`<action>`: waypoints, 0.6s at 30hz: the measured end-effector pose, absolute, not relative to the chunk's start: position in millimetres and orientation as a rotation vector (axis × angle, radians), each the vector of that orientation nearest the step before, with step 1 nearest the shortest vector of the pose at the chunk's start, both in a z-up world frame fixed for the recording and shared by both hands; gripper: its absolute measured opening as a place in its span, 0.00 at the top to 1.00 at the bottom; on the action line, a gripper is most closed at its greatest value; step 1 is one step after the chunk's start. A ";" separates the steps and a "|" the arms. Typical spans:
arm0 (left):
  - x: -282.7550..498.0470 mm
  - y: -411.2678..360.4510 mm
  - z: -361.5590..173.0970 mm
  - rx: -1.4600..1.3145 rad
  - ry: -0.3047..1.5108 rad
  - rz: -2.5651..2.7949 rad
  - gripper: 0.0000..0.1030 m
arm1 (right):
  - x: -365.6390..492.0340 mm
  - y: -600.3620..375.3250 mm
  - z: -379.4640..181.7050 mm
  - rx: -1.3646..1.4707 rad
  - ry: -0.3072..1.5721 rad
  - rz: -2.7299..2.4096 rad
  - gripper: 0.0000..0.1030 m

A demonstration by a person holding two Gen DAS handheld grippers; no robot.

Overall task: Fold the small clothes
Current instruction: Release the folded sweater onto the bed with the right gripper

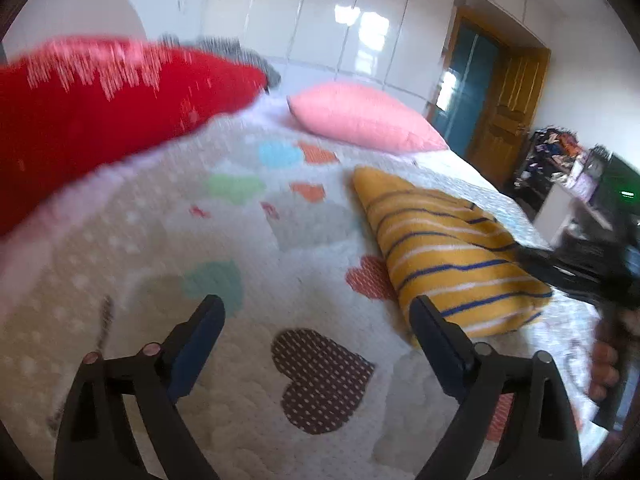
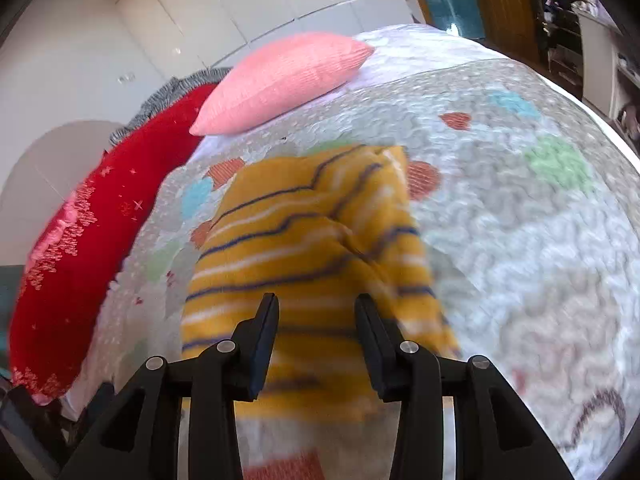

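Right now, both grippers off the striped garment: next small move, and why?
Probably reach the left gripper toward the yellow striped garment. It lies folded on the heart-print quilt, untouched; the right gripper hangs open over its near end, and the left gripper's jaws stand wide over bare quilt.

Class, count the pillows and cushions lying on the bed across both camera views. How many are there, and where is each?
2. The pink pillow lies at the bed's far end; the red cushion lies along the bed's left side, beside it. Others may be hidden out of view.

Bright daylight, motion blur (fisheye edges)
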State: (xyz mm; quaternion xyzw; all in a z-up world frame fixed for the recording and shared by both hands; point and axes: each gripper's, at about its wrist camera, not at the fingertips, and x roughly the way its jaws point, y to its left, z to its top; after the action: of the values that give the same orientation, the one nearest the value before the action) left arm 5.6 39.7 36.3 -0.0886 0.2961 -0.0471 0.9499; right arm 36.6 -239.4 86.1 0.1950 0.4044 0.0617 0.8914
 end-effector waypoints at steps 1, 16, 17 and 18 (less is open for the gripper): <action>1.0 35.7 40.0 -0.150 0.566 -0.070 0.05 | 24.2 -241.2 89.7 0.387 0.830 0.125 0.57; -69.3 -10.8 89.4 -0.033 0.500 -0.105 0.00 | -115.7 -255.9 107.6 0.078 0.737 -0.065 0.36; -75.0 -14.4 94.6 -0.022 0.505 -0.092 0.00 | -116.7 -253.6 105.9 0.107 0.731 -0.049 0.36; -80.1 -17.6 99.4 -0.016 0.506 -0.091 0.00 | -117.7 -252.6 103.8 0.129 0.728 -0.034 0.36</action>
State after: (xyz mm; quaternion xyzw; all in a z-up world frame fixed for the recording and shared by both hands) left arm -80.1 -17.6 99.4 -0.0081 0.2504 -0.0451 0.9671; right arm -117.7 -252.6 103.8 0.0633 0.3555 -0.0165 0.9324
